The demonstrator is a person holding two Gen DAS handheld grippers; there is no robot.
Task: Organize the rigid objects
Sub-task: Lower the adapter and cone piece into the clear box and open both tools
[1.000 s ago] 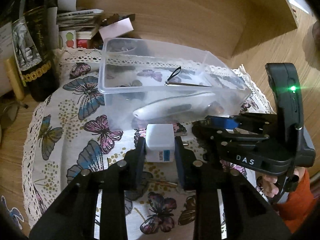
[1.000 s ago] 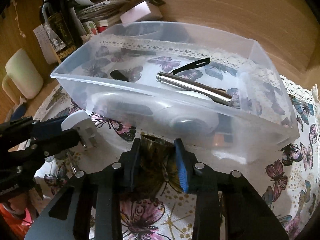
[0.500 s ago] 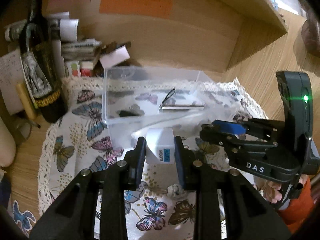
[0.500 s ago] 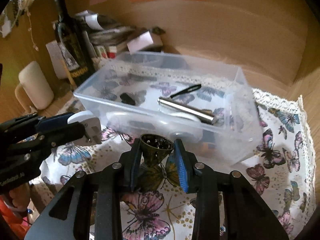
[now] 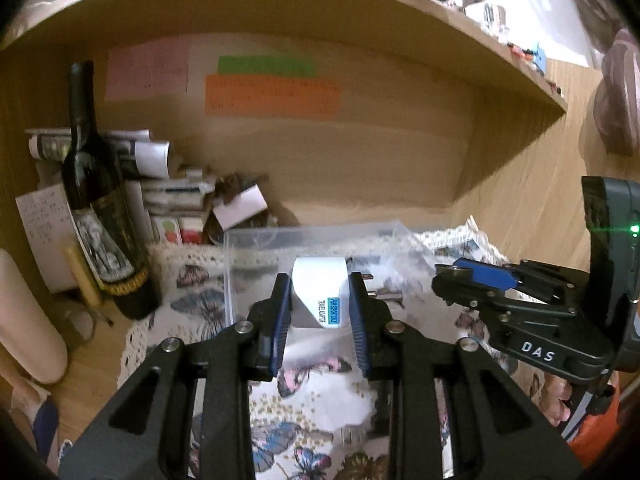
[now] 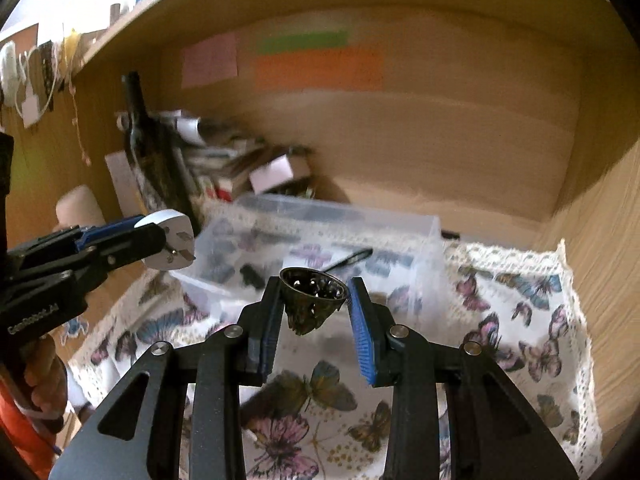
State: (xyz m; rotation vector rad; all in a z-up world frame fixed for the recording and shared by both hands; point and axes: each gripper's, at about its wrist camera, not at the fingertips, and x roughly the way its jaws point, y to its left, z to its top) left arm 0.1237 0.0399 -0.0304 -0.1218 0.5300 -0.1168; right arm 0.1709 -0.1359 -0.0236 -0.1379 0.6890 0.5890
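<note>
Presently, a white plug adapter (image 5: 316, 298) is held clamped between the blue pads of the left gripper (image 5: 319, 304), in the air above the butterfly-print cloth (image 5: 316, 396), its metal prongs turned to the right. A dark perforated metal cup (image 6: 313, 294) is gripped by the right gripper (image 6: 314, 312), likewise lifted clear of the cloth. A clear plastic bin (image 6: 400, 236) is set on the cloth beyond both grippers; a black-looped item is seen inside. A dark wine bottle (image 5: 100, 216) and stacked papers (image 5: 172, 196) are placed at the far left.
</note>
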